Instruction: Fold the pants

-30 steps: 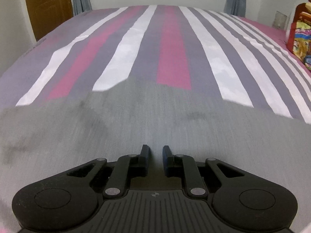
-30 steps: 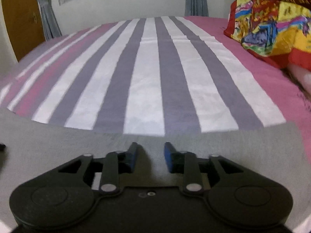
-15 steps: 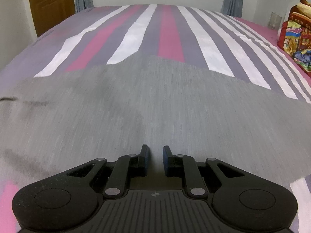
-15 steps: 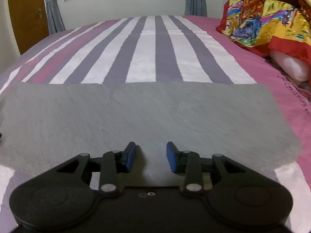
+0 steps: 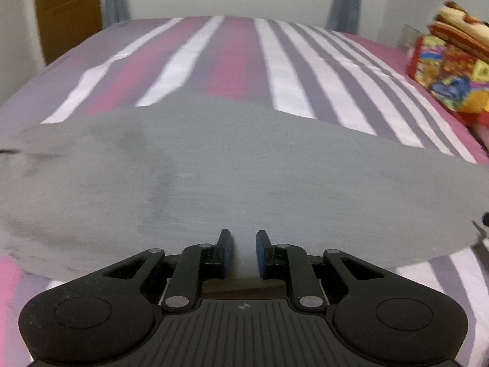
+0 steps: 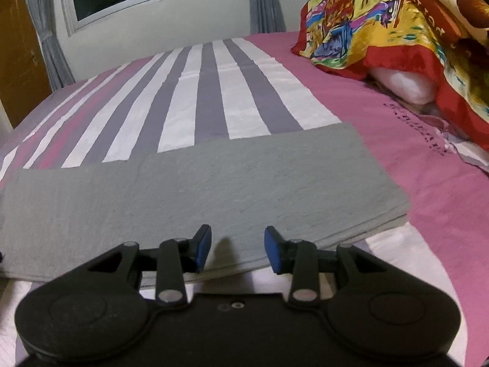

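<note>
You have the grey pants folded flat across the striped bed, your right hand-held gripper just spread empty, your left hand-held gripper nearly together, empty; next, regrip an end.
</note>
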The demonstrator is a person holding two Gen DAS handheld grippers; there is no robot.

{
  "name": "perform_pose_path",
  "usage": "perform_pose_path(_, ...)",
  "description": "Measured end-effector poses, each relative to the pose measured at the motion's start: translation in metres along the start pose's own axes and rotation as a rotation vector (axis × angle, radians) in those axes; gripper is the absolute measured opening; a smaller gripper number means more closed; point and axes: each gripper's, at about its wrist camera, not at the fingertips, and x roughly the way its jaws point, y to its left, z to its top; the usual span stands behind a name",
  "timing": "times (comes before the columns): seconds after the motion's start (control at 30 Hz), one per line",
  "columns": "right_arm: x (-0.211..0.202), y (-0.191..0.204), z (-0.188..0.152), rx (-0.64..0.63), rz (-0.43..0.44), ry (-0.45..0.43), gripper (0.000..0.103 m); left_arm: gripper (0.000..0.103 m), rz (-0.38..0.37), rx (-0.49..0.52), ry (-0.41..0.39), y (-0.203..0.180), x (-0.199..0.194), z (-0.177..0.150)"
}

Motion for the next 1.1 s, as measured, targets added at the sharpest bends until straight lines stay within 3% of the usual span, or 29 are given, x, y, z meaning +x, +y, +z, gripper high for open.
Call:
perform_pose_path(0.17, 0.010, -0.006, -0.005, -0.022, -0.026, 0.025, 0.037, 0.016, 0.020, 0.074, 0.009, -0.027, 0.010, -0.006)
perform_pose_path(0.47, 0.016, -0.020, -0.016, -0.009, -0.025, 0.035, 0.037, 0.018, 0.022, 0.072, 0.007, -0.026, 0.010, -0.009)
perform_pose_path(0.6, -0.005, -0.031, -0.019, 0.064, 0.003, -0.014, 0.043, 0.018, 0.012, 0.031, -0.027, -0.026, -0.004, -0.008)
perform_pose_path(0.83, -0.019, -0.099, -0.031, 0.329, -0.008, 0.005, 0.041, 0.018, 0.041, 0.101, -0.029, -0.038, 0.001, -0.013)
perform_pose_path(0.97, -0.014, -0.128, -0.026, 0.503, 0.041, 0.005, 0.042, 0.018, 0.045, 0.094, -0.020, -0.039, 0.005, -0.010)
perform_pose_path(1.1, 0.001, -0.139, -0.019, 0.593, 0.047, -0.003, 0.042, 0.019, 0.047, 0.092, -0.011, -0.040, 0.007, -0.010)
